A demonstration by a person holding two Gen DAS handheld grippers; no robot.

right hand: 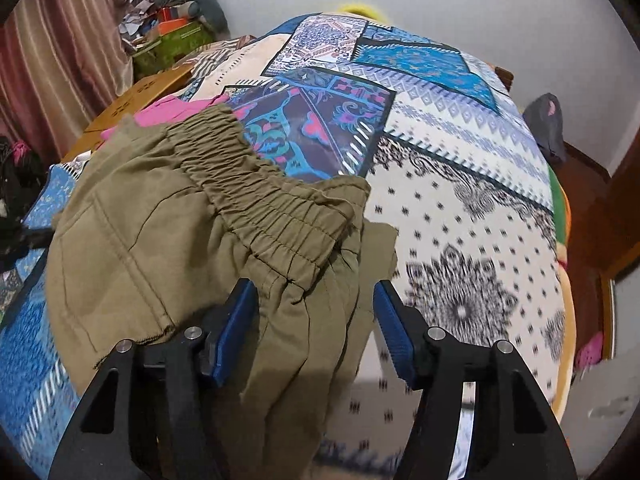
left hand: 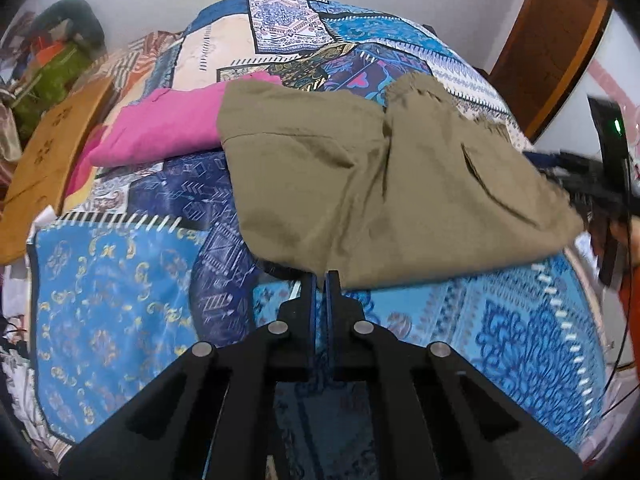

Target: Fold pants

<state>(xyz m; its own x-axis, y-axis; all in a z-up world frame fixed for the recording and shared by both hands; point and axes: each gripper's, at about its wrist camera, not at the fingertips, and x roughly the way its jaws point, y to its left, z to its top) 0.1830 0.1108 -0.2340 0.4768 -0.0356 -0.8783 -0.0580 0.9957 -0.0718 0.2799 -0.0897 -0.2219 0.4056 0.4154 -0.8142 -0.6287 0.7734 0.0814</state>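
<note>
Olive-green pants [left hand: 360,176] lie bunched on a patchwork bedsheet [left hand: 120,300]. In the left wrist view my left gripper [left hand: 321,276] is shut, pinching the near lower edge of the pants, which is lifted slightly off the sheet. In the right wrist view the gathered elastic waistband [right hand: 272,208] runs diagonally ahead of my right gripper [right hand: 316,312]. Its jaws stand open with a bunch of pants fabric [right hand: 304,344] hanging between them. The cloth touches the left blue pad [right hand: 236,324], and a narrow gap shows before the right pad [right hand: 390,328].
A pink garment [left hand: 160,128] lies on the bed, partly under the pants' far side. A wooden board [left hand: 44,168] and a cluttered green box [left hand: 52,80] stand beside the bed. A brown door [left hand: 552,40], a curtain [right hand: 60,60] and white walls surround it.
</note>
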